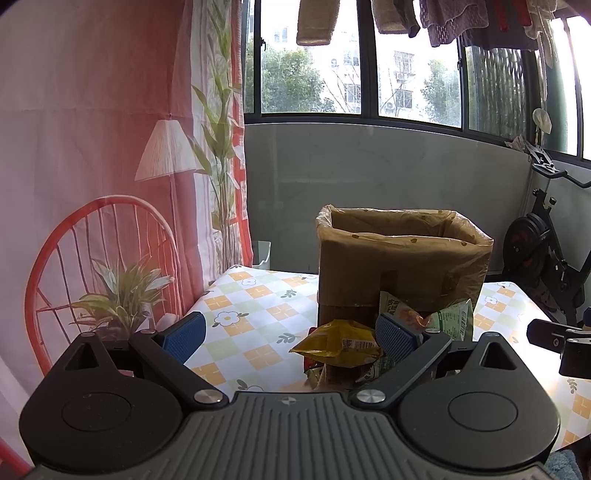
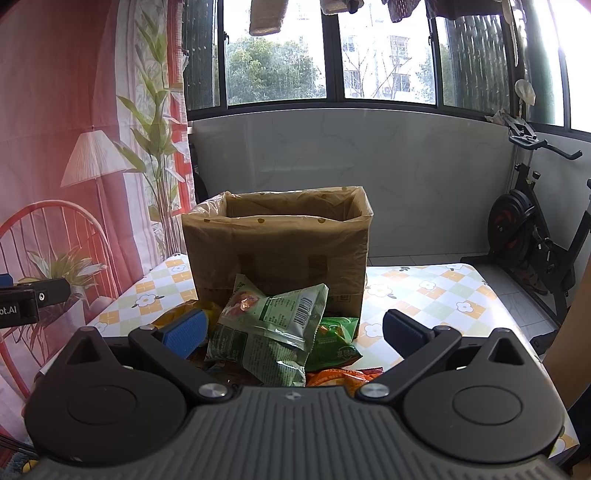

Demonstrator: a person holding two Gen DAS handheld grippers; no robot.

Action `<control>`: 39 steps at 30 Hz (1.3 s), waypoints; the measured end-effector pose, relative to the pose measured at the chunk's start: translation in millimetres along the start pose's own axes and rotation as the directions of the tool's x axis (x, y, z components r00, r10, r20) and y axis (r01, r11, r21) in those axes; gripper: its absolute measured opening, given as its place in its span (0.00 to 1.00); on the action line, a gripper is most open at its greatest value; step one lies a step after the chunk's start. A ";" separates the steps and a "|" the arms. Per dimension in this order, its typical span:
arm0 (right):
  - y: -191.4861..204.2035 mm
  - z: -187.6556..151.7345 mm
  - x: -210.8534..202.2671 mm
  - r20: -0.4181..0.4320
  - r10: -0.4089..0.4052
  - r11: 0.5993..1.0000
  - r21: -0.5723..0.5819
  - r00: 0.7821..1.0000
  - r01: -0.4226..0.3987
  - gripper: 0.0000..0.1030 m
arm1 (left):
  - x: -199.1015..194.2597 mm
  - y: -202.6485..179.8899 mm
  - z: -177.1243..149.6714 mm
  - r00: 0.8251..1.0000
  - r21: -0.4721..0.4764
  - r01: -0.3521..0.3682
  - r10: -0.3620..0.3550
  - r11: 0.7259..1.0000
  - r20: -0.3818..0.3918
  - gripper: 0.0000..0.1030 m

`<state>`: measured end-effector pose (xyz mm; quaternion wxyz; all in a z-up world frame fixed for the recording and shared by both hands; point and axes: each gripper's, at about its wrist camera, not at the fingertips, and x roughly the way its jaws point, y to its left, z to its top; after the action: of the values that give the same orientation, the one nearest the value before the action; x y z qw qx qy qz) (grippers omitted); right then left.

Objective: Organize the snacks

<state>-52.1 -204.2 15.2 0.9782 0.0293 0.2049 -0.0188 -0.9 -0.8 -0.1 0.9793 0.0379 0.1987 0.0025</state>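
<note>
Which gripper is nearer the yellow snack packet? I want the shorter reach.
Left. The left gripper has the yellow snack packet between its open fingers; the right gripper sits further right, over the green packets.

home balcony: laundry [image 1: 476, 22], exercise bike [image 2: 532, 229]

Windows [image 2: 332, 55]: dark-framed, bright daylight, trees and buildings outside.
Wall [image 2: 369, 177]: pale grey panel below the sill.
Backdrop [image 1: 92, 147]: printed cloth with lamp, chair, plants.
Exercise bike [image 2: 532, 229]: right corner.
Laundry [image 1: 461, 18]: hangs overhead.
</note>
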 end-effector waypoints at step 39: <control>-35.2 8.3 50.6 0.078 0.021 1.000 -0.003 0.997 -0.020 1.00 | 66.6 16.9 19.9 0.996 -0.030 -0.026 0.028 0.999 0.085 0.96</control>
<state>-4.2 -241.1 0.6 0.9856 0.0294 0.1661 -0.0097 68.3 15.9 -6.5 0.9873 0.0265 0.1558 0.0169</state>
